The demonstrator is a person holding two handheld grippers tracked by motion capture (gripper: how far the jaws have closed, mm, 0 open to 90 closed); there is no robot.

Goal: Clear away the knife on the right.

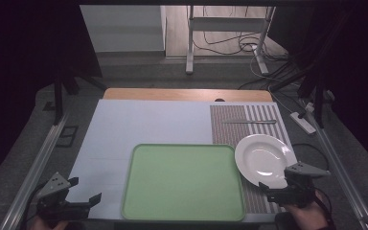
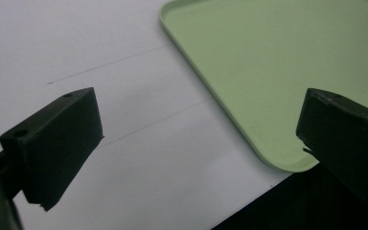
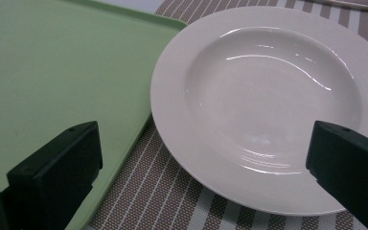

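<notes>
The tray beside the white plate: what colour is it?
The tray is light green, plain, clearest in the high view.

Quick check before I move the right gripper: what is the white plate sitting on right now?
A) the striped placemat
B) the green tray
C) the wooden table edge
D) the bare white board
A: the white plate rests on the striped placemat, beside the green tray, with the open right gripper just in front of it.

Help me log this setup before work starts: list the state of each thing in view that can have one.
Green tray: empty, flat on the white mat.
White plate: empty, upright, on the striped placemat, right of the tray.
Knife: lying flat at the placemat's far end.
Left claw: open, holding nothing.
Right claw: open, holding nothing, beside the plate's near rim.
</notes>
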